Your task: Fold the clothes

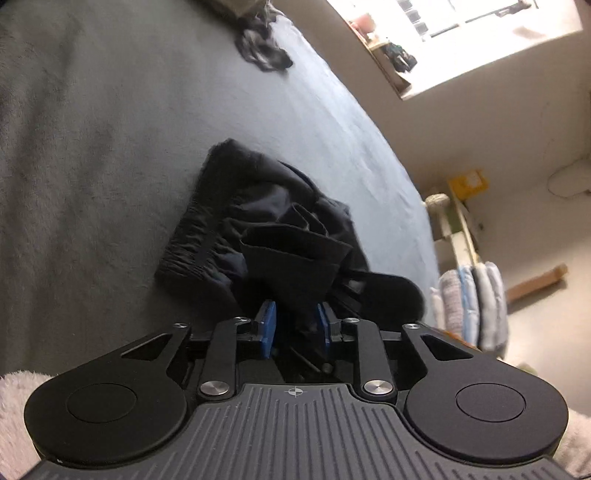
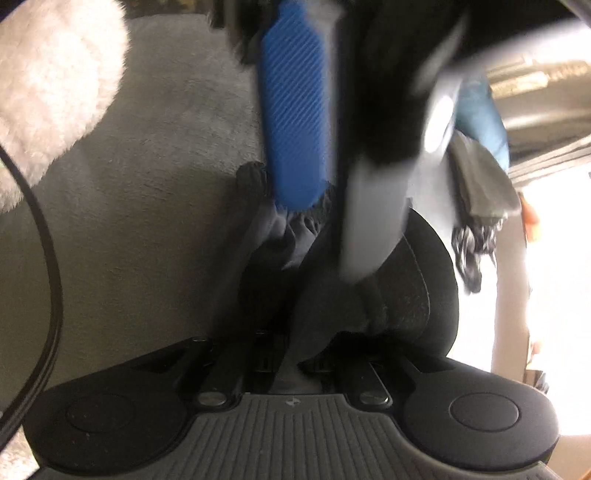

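Black garment (image 1: 258, 229): soft, matte fabric, crumpled in a heap with a gathered, ribbed waistband along its left side; lies on the grey fleecy bed cover (image 1: 110, 147), toward the cover's right edge.

Left gripper (image 1: 293, 328): black body, blue ribbed fingers (image 1: 267, 328) narrowly parted, with a fold of the black garment pinched between them.

Right gripper (image 2: 295, 354): its own fingers buried under dark cloth, so whether they are closed cannot be told. This view alone shows the gathered fabric close up (image 2: 295, 236), a blue ridged finger of the other gripper (image 2: 295, 110) above it, and a fluffy white sleeve (image 2: 48, 81) at upper left.

Left view only: second dark crumpled garment (image 1: 264, 48) at the cover's far edge; stack of folded pale towels (image 1: 469, 302) off the bed; bright window (image 1: 461, 33).
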### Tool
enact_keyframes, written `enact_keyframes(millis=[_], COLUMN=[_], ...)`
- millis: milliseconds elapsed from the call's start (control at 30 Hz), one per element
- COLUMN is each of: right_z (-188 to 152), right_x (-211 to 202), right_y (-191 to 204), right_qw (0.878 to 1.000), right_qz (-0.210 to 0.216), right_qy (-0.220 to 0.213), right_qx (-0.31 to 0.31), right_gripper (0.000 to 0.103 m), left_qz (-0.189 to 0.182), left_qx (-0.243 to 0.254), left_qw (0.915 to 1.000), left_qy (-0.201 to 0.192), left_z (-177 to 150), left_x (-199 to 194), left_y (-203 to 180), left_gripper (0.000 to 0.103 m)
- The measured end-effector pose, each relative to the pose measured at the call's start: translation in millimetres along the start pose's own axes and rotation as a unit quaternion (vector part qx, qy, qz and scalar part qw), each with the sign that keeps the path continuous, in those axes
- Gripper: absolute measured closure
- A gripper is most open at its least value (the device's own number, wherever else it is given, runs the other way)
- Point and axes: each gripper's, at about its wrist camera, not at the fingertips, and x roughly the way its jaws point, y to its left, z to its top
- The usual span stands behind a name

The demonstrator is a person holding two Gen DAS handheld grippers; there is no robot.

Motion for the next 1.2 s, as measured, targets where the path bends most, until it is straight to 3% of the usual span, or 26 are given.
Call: enact_keyframes(millis=[167, 233, 300, 400, 633, 767, 867, 1100, 1200], right_z=[2, 3, 2, 3, 13, 19, 27, 47, 51], right_x=[-2, -5, -10, -17, -22, -31, -36, -46, -51], right_y=[3, -1, -5, -11, -7, -4, -4, -12, -11], right_qw=[0.999, 0.999, 0.999, 0.998, 0.982, 0.965, 0.955, 0.953, 0.950], right_qz=[-0.002, 0.001, 0.005, 0.023, 0.036, 0.050, 0.060, 0.070, 0.070], right_qy=[0.000, -0.003, -0.008, -0.013, 0.005, 0.019, 0.021, 0.023, 0.019], right_qx=[-0.033, -0.034, -0.038, -0.057, -0.186, -0.259, -0.291, -0.295, -0.303], right_gripper=[0.094, 0.087, 0.072, 0.061, 0.059, 0.000, 0.000, 0.000, 0.000], left_qz=[0.008, 0.004, -0.002, -0.010, -0.031, -0.053, -0.070, -0.094, -0.086], left_qx=[-0.052, -0.059, -0.063, -0.071, -0.090, -0.104, -0.092, -0.055, -0.065], left_qw=[0.9986, 0.9982, 0.9980, 0.9974, 0.9954, 0.9931, 0.9933, 0.9940, 0.9941], left_qy=[-0.007, -0.007, -0.007, -0.006, -0.006, -0.005, -0.001, 0.008, 0.005], left_z=[5, 5, 5, 5, 5, 2, 1, -4, -2], left_x=[8, 8, 7, 7, 5, 1, -1, -1, 3], left_y=[24, 29, 33, 39, 53, 61, 57, 43, 44], left_gripper=[0.069, 0.069, 0.069, 0.069, 0.069, 0.069, 0.066, 0.058, 0.057])
